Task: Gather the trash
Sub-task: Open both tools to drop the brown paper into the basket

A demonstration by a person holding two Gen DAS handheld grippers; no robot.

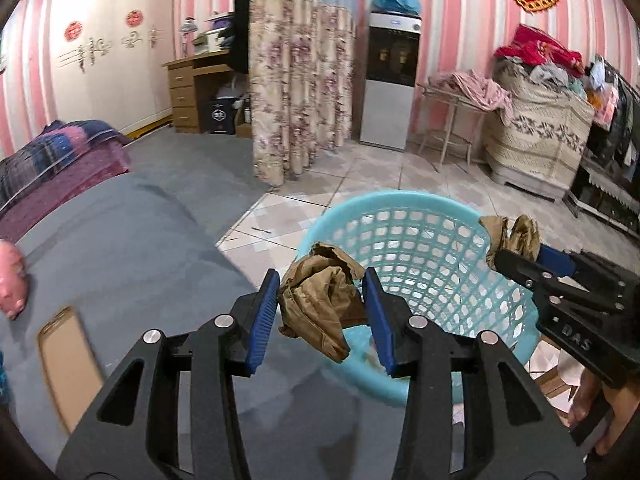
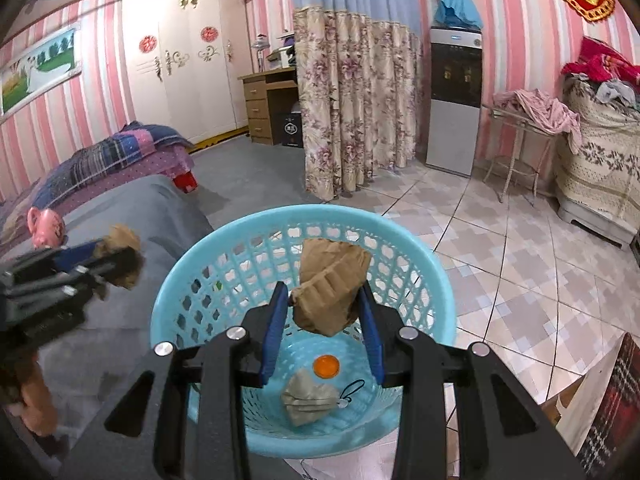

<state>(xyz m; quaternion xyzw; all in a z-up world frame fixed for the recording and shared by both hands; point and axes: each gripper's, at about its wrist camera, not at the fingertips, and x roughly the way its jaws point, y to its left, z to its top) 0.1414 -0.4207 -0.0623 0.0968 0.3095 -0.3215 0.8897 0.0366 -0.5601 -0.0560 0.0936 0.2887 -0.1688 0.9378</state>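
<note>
Left wrist view
Left claw [image 1: 322, 304]: blue pads closed part-way onto a crumpled brown paper wad [image 1: 320, 300], which fills the gap between them.
Wad position: at the near rim of the turquoise lattice basket [image 1: 432, 256], its lower corner hanging free over the edge of the grey bed cover [image 1: 132, 248].
Right claw [image 1: 516, 248]: enters from the right, clamped on a second crumpled brown paper piece [image 1: 514, 234], held above the basket's right rim.
Basket: stands on the tiled floor [image 1: 360, 168] just beside the bed.
Other items on bed: pink piggy bank [image 1: 14, 280] at far left; flat cardboard sheet [image 1: 68, 364] near the left edge.

Right wrist view
Right claw [image 2: 326, 318]: pads closed on a folded brown paper piece [image 2: 330, 284], held directly above the basket [image 2: 224, 256] opening.
Basket contents: orange round cap [image 2: 327, 366]; grey-brown crumpled paper [image 2: 306, 398]; small item with a dark cord [image 2: 348, 396], kind unclear.
Left claw [image 2: 116, 260]: at left, blurred, gripping brown paper [image 2: 122, 240] above the bed cover [image 2: 132, 208], beside the basket.
Background: floral curtain [image 2: 352, 100]; water dispenser [image 2: 454, 96]; wooden desk [image 2: 264, 96].
</note>
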